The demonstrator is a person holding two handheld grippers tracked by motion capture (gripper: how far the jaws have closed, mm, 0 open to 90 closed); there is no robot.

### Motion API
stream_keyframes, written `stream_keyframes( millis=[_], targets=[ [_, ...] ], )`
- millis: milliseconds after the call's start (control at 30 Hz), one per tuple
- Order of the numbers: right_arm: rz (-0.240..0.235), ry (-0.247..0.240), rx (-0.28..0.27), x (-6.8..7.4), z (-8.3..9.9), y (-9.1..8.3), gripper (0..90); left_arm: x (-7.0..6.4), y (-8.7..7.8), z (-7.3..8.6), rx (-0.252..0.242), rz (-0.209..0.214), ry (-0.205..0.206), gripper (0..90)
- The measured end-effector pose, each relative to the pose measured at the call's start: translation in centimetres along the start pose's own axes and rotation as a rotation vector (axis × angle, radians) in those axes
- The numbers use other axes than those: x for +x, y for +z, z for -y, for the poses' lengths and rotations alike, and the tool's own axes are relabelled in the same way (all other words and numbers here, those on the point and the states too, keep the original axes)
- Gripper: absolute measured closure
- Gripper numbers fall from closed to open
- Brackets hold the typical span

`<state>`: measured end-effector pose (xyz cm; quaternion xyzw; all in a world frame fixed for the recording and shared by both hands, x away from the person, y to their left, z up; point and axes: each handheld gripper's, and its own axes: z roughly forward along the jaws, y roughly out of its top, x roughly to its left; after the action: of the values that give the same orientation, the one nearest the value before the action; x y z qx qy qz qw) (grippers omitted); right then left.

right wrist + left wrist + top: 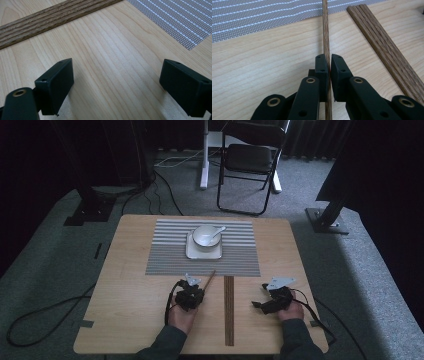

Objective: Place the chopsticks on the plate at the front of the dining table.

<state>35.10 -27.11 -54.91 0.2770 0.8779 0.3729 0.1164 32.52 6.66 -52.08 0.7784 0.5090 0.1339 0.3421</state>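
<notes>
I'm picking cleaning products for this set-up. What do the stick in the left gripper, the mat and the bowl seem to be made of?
The stick, clamped in the left gripper, looks like dark stained wood: open grain, matt surface. The mat seems woven vinyl or fabric: fine grey mesh with pale stripes. The bowl is probably glazed ceramic, white and glossy, though plastic can't be ruled out.

A thin brown wooden stick (326, 32) with open oak-like grain is clamped between the jaws of the left tool (329, 67), which close tight on its sides. It runs straight ahead from the jaws over the pale surface (262, 70), its far end reaching onto the grey striped mat (262, 17). In the high view the stick (208, 280) lies slantwise, pointing away and to the right, just left of the bundle of like sticks (229, 310).
</notes>
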Motion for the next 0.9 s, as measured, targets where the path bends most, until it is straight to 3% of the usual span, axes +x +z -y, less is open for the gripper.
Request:
stream_keyframes(
  millis=[900],
  targets=[
    [0.0,0.0,0.001,0.0,0.0,0.0,11.6,1.7,-0.7,-1.1,-0.024,-0.029,-0.018,84.3]
  ],
)
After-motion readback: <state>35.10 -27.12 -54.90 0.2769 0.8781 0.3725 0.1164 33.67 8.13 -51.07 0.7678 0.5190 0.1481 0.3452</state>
